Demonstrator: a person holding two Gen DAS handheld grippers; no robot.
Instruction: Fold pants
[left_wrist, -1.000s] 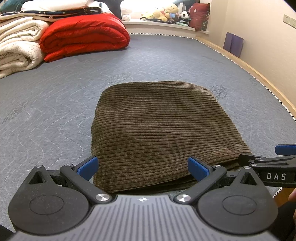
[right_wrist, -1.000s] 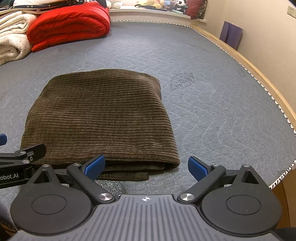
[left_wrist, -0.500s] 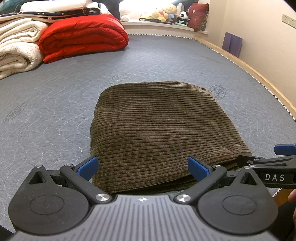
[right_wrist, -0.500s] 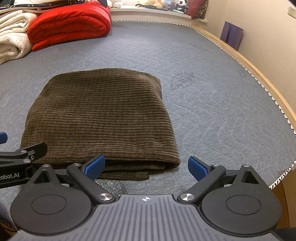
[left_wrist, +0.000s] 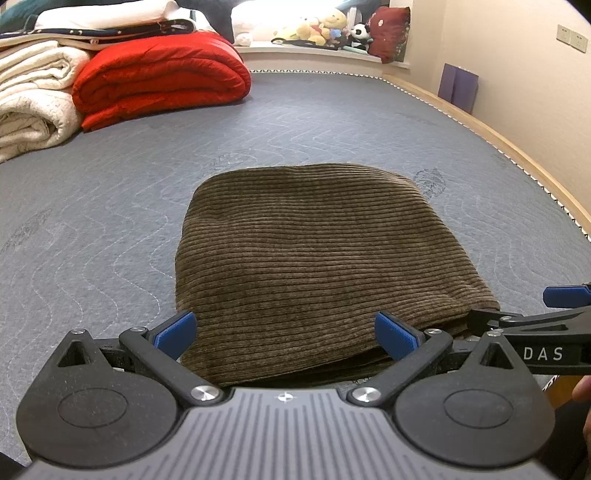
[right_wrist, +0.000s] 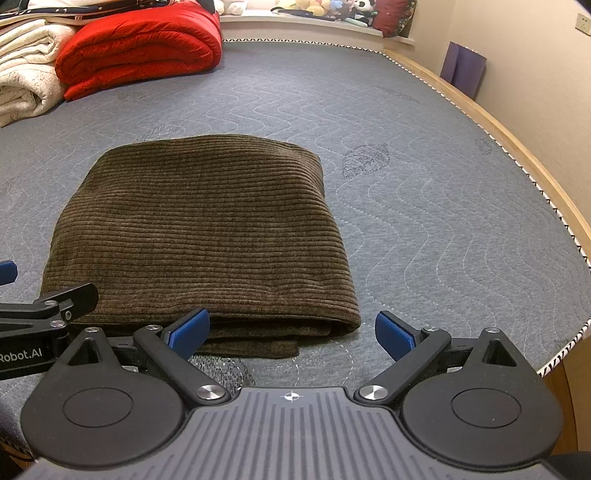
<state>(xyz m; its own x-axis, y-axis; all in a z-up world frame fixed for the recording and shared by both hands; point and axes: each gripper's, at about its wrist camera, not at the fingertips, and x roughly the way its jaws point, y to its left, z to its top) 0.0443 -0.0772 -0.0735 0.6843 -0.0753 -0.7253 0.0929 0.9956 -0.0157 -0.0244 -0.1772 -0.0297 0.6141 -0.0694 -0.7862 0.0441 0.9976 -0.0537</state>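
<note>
Brown corduroy pants (left_wrist: 317, 254) lie folded into a compact rectangle on the grey quilted mattress (left_wrist: 110, 192); they also show in the right wrist view (right_wrist: 199, 236). My left gripper (left_wrist: 284, 334) is open and empty, hovering just short of the fold's near edge. My right gripper (right_wrist: 291, 332) is open and empty, near the fold's near right corner, where stacked layers show. Each gripper's tip shows at the edge of the other's view.
A rolled red quilt (left_wrist: 162, 85) and cream blankets (left_wrist: 29, 107) lie at the far left of the mattress. A wooden bed edge (right_wrist: 524, 158) runs along the right beside the wall. Plush toys (left_wrist: 317, 29) sit on the far sill.
Both grippers have drawn back slightly from the folded pants. The pants have not moved and both grippers stay open.
</note>
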